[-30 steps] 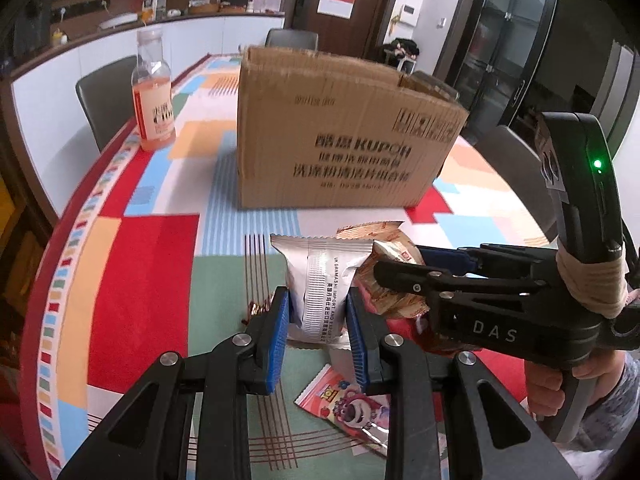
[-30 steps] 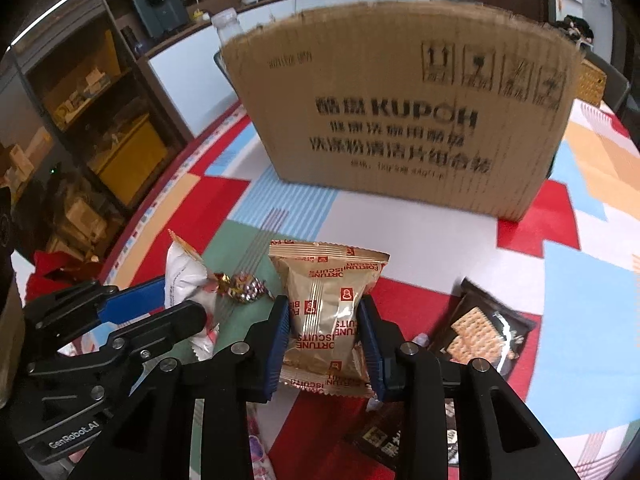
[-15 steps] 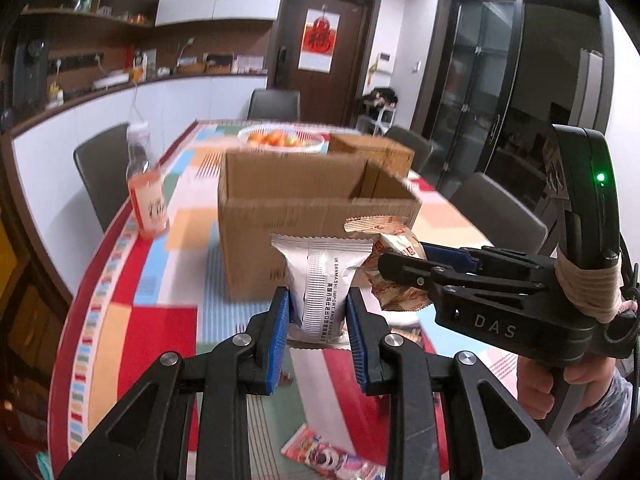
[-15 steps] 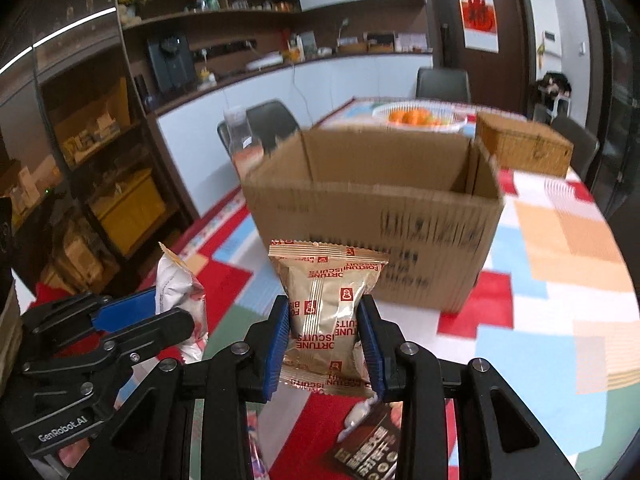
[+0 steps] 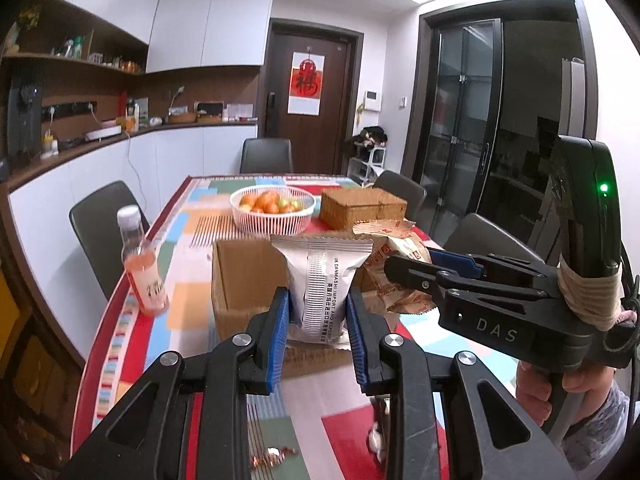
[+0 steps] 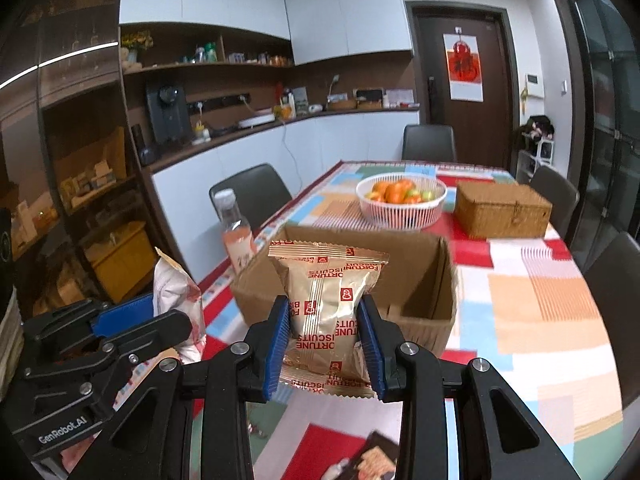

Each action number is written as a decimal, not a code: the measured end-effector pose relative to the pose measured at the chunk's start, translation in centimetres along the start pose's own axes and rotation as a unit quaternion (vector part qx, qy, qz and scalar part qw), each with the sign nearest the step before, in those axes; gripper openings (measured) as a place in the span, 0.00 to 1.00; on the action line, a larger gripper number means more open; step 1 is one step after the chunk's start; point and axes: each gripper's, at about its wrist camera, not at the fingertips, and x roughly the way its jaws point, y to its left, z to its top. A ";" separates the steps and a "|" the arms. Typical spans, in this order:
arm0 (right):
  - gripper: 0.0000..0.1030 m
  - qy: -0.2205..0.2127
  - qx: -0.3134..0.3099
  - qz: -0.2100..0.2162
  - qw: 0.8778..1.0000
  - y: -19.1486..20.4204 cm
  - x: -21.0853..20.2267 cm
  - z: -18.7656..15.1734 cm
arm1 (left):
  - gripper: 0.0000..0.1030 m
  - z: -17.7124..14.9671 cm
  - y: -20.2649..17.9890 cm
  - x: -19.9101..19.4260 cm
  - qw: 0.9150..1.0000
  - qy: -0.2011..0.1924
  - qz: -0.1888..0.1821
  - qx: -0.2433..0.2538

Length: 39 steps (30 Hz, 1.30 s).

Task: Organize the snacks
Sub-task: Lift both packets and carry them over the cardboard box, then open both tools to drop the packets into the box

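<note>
My left gripper (image 5: 318,312) is shut on a silver snack packet (image 5: 322,280) and holds it high above the table, in front of the open cardboard box (image 5: 244,280). My right gripper (image 6: 324,326) is shut on a gold fortune biscuits packet (image 6: 326,292), also raised, just before the box (image 6: 420,276). The right gripper shows from the side in the left wrist view (image 5: 404,266), with its gold packet (image 5: 396,276). The left gripper (image 6: 176,320) and silver packet (image 6: 174,292) show at the left of the right wrist view.
A pink drink bottle (image 5: 142,264) stands left of the box. Behind it are a white fruit basket (image 5: 272,210) and a wicker box (image 5: 362,208). Small wrapped snacks (image 5: 272,454) and a dark cracker packet (image 6: 372,460) lie on the patterned tablecloth (image 6: 540,320) below. Chairs surround the table.
Both grippers have risen well above the table with their packets still held. The views tilted up, so the box's open top and the far table now show.
</note>
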 end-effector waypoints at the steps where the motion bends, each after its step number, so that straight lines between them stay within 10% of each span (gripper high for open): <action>1: 0.34 -0.002 -0.001 -0.002 1.000 0.0 0.1 0.3 | 0.27 0.4 0.2 0.3 1.000 -0.002 0.002 0.002; 27: 0.34 0.066 0.012 -0.047 0.997 -4.9 11.1 5.8 | 0.28 5.2 5.0 13.9 0.995 0.099 0.013 -0.016; 39: 0.53 0.074 0.010 -0.072 0.995 -3.9 10.2 4.4 | 0.44 4.1 5.1 10.3 0.996 0.084 0.032 -0.005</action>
